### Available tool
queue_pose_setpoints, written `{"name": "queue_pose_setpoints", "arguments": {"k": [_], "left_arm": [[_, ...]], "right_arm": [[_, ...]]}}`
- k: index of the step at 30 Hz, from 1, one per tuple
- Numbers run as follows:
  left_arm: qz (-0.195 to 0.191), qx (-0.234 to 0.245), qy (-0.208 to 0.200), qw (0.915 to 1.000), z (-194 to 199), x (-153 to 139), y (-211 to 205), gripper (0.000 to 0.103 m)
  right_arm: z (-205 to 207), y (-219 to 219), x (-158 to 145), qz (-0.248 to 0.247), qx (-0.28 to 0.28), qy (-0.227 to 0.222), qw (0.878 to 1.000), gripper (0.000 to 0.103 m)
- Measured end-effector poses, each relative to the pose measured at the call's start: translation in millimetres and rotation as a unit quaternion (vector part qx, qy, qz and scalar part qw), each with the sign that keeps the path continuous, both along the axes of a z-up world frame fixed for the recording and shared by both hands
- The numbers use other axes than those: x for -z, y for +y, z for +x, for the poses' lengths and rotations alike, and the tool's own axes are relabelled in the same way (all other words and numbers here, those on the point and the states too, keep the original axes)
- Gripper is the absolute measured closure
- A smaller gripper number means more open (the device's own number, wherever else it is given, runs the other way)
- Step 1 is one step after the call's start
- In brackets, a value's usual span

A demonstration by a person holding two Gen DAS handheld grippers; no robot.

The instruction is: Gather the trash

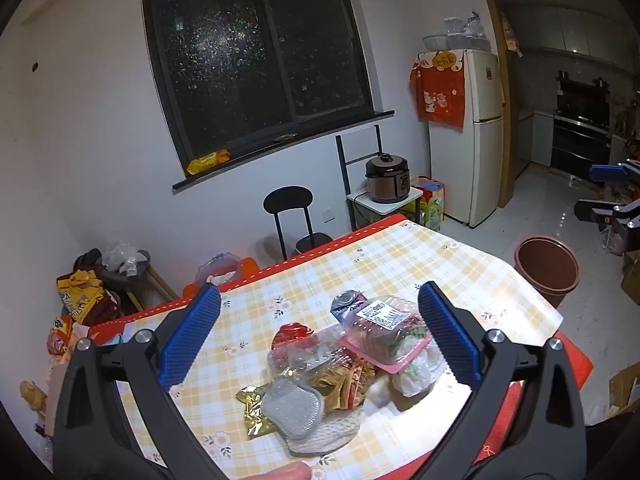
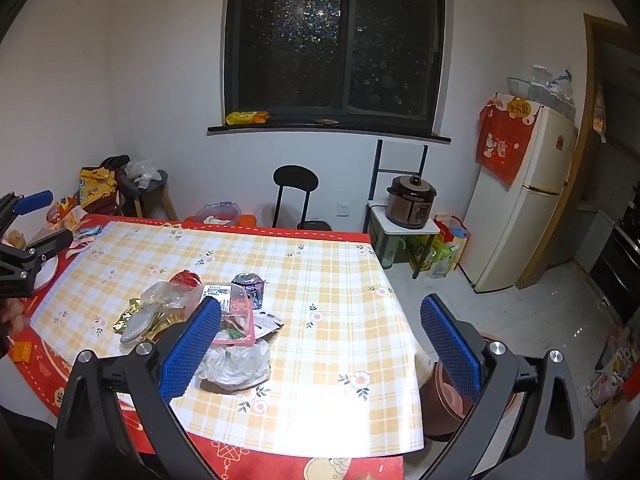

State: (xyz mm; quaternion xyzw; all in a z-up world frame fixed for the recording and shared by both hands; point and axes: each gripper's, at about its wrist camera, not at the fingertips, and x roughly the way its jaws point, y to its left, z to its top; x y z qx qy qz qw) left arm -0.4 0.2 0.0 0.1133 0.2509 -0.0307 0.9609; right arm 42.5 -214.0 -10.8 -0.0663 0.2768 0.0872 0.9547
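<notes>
Both the left claw (image 1: 320,336) and the right claw (image 2: 320,340) hover wide open, empty. Collection seems unstarted; next, one must close on the clear plastic clamshell box (image 1: 386,330) atop the litter on the yellow-checked counter (image 1: 460,276).

One trash pile (image 1: 344,356); one bin (image 1: 547,270); one table (image 1: 420,256); one chair (image 1: 289,216); one fridge (image 1: 468,136); one cooker (image 1: 387,178).

A glossy checked plastic cloth (image 2: 320,280) covers the desk. The clear plastic tray (image 1: 386,330) shines, the gold foil wrapper (image 1: 250,414) crinkles, and the white foam net (image 1: 324,434) looks rough. The floor tiles (image 1: 552,188) gleam.
</notes>
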Motion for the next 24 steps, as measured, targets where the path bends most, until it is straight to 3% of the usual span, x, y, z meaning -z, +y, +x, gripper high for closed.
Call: {"name": "queue_pose_setpoints", "arguments": {"k": [6,11,24], "left_arm": [[0.002,-0.002,0.000,1.0000,0,-9,15,0.005],[0.029,-0.010,-0.009,0.9995,1,-3,7,0.005],[0.037,-0.012,-0.010,0.9992,0,4,0,0.005]], "right_arm": [[0,-1,-3,0.001,-0.001,0.001,1.000,0.005],[-1,-3,-6,-0.001,-0.001,0.000,1.000,0.005],[-2,0,-7,-0.013,-0.009,-0.005,1.000,0.005]]}}
